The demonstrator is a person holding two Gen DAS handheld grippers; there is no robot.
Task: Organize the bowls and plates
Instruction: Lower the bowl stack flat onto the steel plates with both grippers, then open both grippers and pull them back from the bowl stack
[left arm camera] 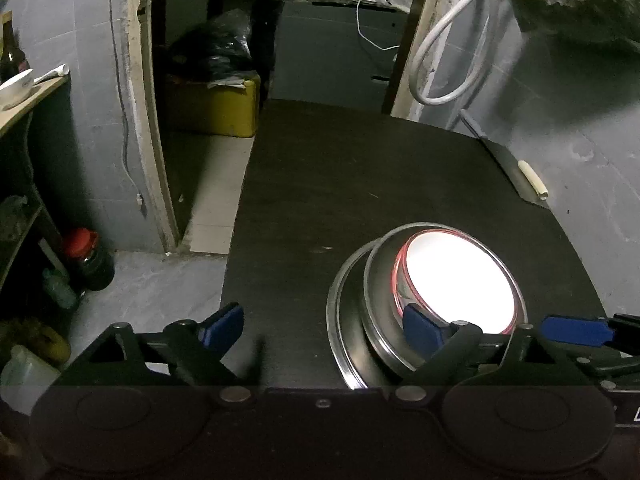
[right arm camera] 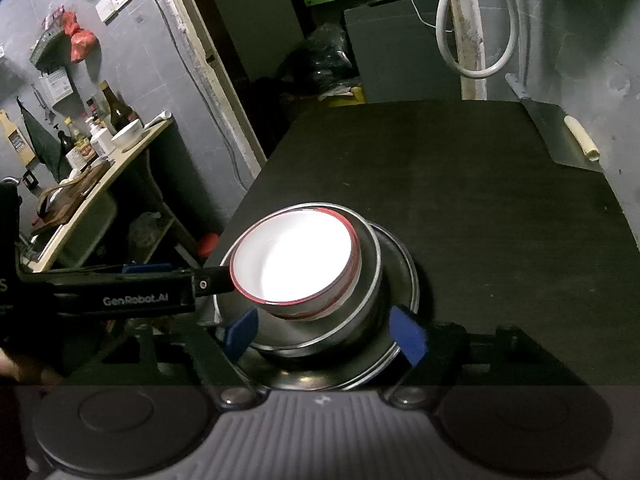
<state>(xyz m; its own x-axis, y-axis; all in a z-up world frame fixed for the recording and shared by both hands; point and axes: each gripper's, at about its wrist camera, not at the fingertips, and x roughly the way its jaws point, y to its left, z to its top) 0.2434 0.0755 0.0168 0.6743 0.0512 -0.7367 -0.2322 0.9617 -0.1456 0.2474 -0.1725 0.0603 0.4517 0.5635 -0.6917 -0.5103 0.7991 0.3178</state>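
white bowl w/ red rim sits in steel bowl, on steel plate, all stacked on black table. right gripper jaws wide, either side of stack. left gripper jaws wide, holding nothing, beside stack.

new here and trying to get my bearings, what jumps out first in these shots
The glaring white bowl with a red rim grabs the eye: it sits nested in a steel bowl, which stands on a steel plate near the front of the dark table. The right gripper is open with its blue pads on either side of the stack, and the left gripper, also open, comes in from the stack's left.
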